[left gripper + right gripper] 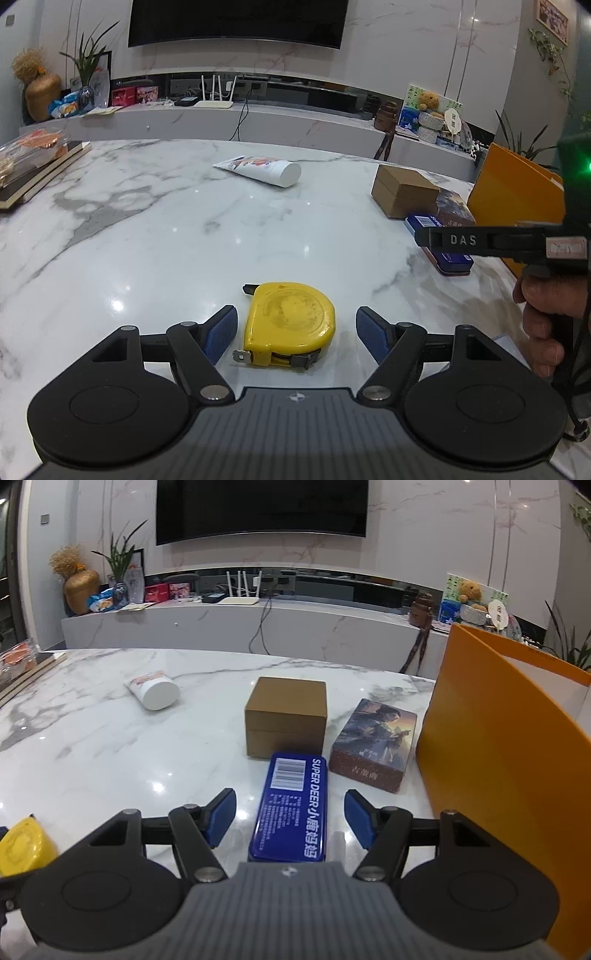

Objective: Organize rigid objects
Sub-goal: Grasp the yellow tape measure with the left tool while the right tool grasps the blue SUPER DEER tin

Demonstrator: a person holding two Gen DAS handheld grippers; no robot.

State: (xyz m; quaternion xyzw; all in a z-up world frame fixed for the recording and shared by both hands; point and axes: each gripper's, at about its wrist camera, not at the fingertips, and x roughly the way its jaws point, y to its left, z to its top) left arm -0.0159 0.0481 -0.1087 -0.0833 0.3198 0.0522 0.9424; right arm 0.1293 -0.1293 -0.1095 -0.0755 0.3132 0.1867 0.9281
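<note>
Blue tin (pixel 291 808) lies lengthwise, pointing away.

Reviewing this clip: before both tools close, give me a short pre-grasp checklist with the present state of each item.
1. Left tool open around the yellow plastic tape measure: ok.
2. Left blue pads clear of the tape measure on both sides: ok.
3. Right tool open around the blue rectangular tin: ok.
4. Tin lies lengthwise between the jaws, gaps both sides: ok.
5. Tin clear of the brown cardboard box: cannot tell, their edges meet in view.
6. Orange paper bag clear of the right tool's outer side: cannot tell, it stands close.
</note>
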